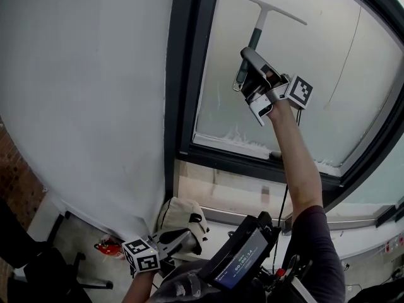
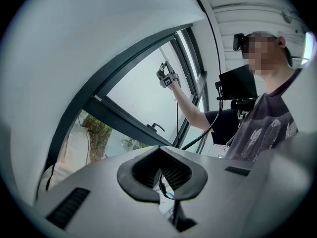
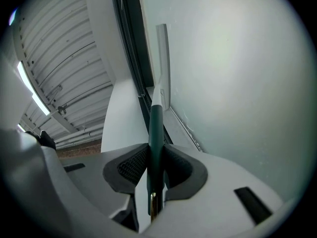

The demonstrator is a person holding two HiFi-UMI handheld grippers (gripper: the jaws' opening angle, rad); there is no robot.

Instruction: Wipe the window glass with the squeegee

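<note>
Dark-green-handled squeegee (image 1: 259, 24) (pale T-blade on top) stands upright out of the right tool (image 1: 251, 59), clamped between its jaws, blade against the hazy window glass (image 1: 341, 74) above it

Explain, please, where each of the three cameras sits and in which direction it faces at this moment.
Head view: on the head, facing the hazy window glass; the bare right forearm, right gripper and left gripper show.
Left gripper view: low, looking up over shut, empty jaws at the person's torso.
Right gripper view: along jaws clamping the dark-green-handled squeegee, toward the glass.
Shared: head and left gripper views both show the raised right gripper.
</note>
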